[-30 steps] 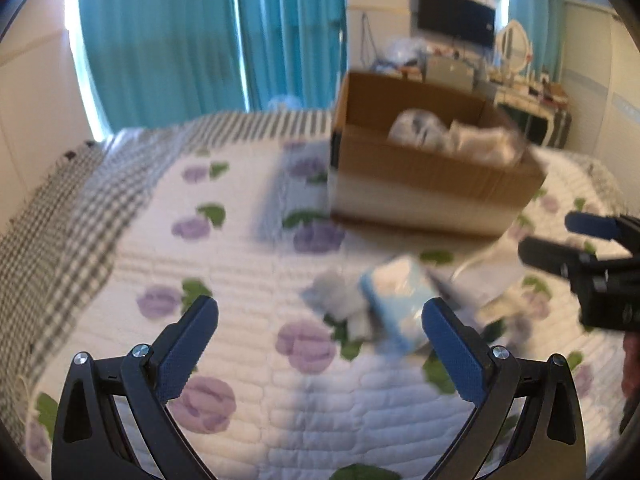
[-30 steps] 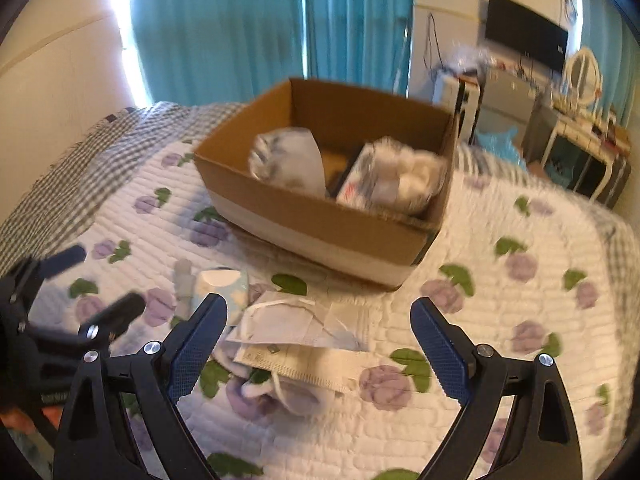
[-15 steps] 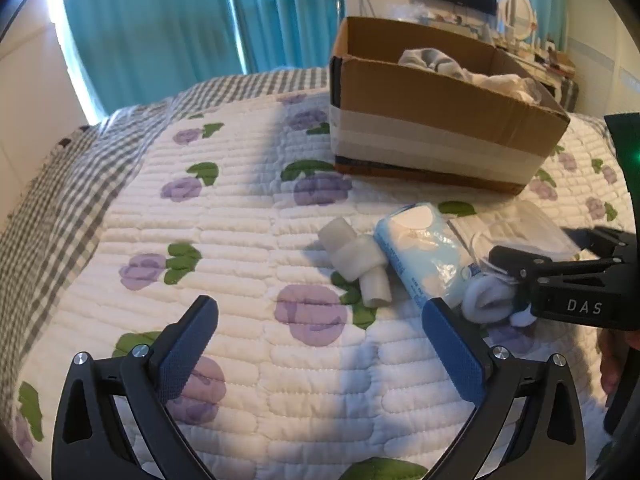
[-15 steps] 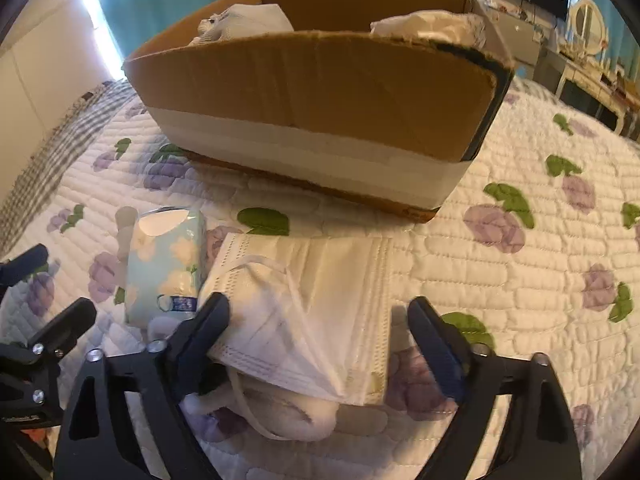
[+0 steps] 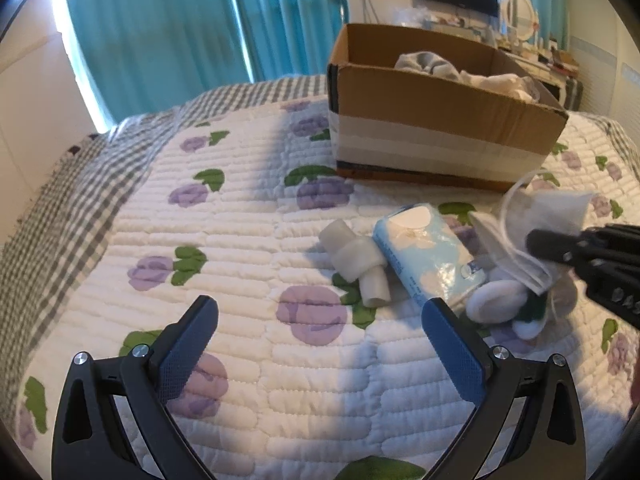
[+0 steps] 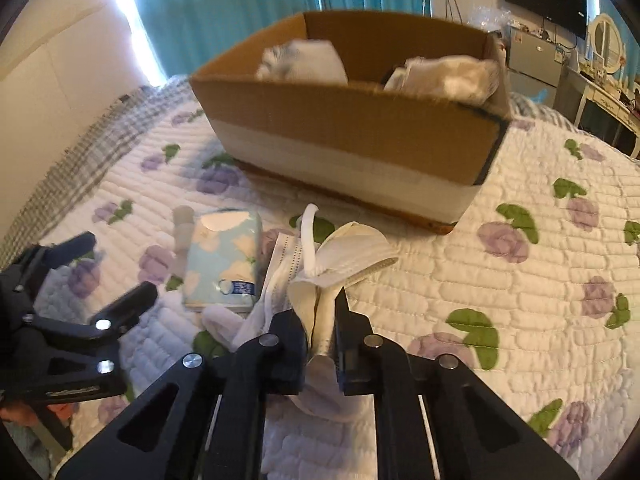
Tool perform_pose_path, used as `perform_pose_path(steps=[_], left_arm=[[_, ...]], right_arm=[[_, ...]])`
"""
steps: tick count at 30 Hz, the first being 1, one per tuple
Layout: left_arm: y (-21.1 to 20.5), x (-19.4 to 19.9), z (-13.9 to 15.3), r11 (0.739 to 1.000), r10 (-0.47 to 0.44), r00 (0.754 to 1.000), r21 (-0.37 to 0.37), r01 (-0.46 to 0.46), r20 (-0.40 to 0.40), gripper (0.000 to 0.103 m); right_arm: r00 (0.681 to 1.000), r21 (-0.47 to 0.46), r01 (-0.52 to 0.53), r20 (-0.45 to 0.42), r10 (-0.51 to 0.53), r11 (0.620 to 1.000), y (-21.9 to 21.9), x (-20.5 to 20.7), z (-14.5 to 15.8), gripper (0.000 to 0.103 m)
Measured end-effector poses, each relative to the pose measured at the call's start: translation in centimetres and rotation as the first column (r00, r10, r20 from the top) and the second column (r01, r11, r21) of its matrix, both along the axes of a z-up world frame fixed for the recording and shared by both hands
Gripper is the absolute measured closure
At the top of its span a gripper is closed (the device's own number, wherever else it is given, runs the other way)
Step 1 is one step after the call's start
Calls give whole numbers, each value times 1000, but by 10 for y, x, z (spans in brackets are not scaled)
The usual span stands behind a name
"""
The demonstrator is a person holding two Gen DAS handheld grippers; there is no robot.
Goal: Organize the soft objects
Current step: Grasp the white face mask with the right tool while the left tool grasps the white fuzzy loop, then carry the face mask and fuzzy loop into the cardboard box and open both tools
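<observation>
My right gripper (image 6: 322,312) is shut on a white face mask (image 6: 348,252), crumpled and lifted off the quilt; it also shows in the left wrist view (image 5: 556,216). A blue tissue pack (image 5: 428,252) (image 6: 222,264), a white rolled bandage (image 5: 358,262) and white socks (image 5: 496,300) lie on the quilt beside it. My left gripper (image 5: 320,344) is open and empty, hovering just in front of these items. A cardboard box (image 6: 352,132) (image 5: 436,132) with soft white items inside stands behind.
The flowered quilt (image 5: 240,240) covers the bed, with a grey checked blanket (image 5: 60,200) at the left edge. Teal curtains (image 5: 180,32) hang behind. A dresser and mirror (image 6: 600,60) stand at the far right.
My right gripper closed on the face mask and raised it off the quilt. The left gripper stayed open and shifted only slightly.
</observation>
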State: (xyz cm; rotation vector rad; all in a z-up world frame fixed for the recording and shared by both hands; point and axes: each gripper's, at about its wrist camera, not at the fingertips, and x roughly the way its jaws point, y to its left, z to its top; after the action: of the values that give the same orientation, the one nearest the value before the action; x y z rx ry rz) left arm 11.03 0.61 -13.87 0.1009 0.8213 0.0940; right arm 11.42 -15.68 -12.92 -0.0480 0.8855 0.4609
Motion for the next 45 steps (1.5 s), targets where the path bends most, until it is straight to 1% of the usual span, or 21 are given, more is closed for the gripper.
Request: perform_pose_path(steps=[5,9,12,15,17,19,22,24,28,29,31,32,33,34,35,36,37,38,40,43,45], left_arm=[[-12,-6,9,999,-12,1000,-30,12,3,0],[-30,-10,20,997,-52,998,-51,53,19,0],[-45,-9,26,994,-87,996,-67,89,32,0],[-58,-5,27,990,-113,993,-84,115,30,1],[-69,-1,24,986,-132,991,-98,134,22,1],[-83,6,18,980,-165,986,-114,165,5,1],[-105,14,9,972,-208,978,-113,204,-19,1],[-117,21,1,968,-232,972,-108,227,-36,12],[-135,38,-18,955,-283,955,-125,270,-94,15],[-137,41,-21,954,-286,954,-118,274,-95,22],[-140,42,-24,951,-298,950,-120,286,-92,27],[-141,43,-24,951,-297,951,-120,286,-89,43],[-140,44,-24,951,-296,951,-121,285,-85,55],[-138,45,-24,951,-295,952,-123,284,-82,56],[-135,46,-24,952,-289,954,-129,277,-83,66],[-131,46,-25,951,-285,955,-154,270,-85,72],[-128,46,-24,951,-281,956,-163,265,-86,76],[-126,46,-23,951,-278,957,-168,261,-86,84],[-122,42,-19,946,-286,955,-186,267,-83,87],[-122,33,-13,950,-285,956,-153,271,-72,89],[-122,30,-8,952,-282,957,-146,270,-66,89]], right_arm=[[998,13,20,63,-21,1000,-15,-16,26,97],[991,43,54,119,-58,998,-37,-28,51,97],[983,24,96,157,-99,995,-54,-35,62,97],[977,16,142,161,-143,990,-75,-36,61,97],[974,29,171,147,-174,985,-89,-33,58,97],[972,31,189,138,-191,981,-99,-30,55,97],[970,24,213,115,-215,977,-110,-24,48,97],[971,34,215,98,-217,976,-113,-21,43,97],[975,38,206,75,-208,978,-114,-17,36,97],[976,37,203,74,-205,979,-113,-17,35,97],[978,33,197,68,-198,980,-111,-16,33,97],[979,28,193,63,-195,981,-110,-15,31,97],[979,24,192,60,-193,981,-109,-15,30,97],[980,18,190,58,-191,982,-108,-14,29,97],[980,13,188,59,-189,982,-106,-15,29,97],[980,11,186,62,-187,982,-106,-15,28,97],[980,12,185,65,-186,983,-106,-16,29,97],[980,16,185,68,-186,983,-106,-17,30,97],[979,19,188,69,-189,982,-106,-19,31,97],[979,17,190,72,-190,982,-103,-21,33,97],[979,15,187,83,-187,982,-100,-25,38,97]])
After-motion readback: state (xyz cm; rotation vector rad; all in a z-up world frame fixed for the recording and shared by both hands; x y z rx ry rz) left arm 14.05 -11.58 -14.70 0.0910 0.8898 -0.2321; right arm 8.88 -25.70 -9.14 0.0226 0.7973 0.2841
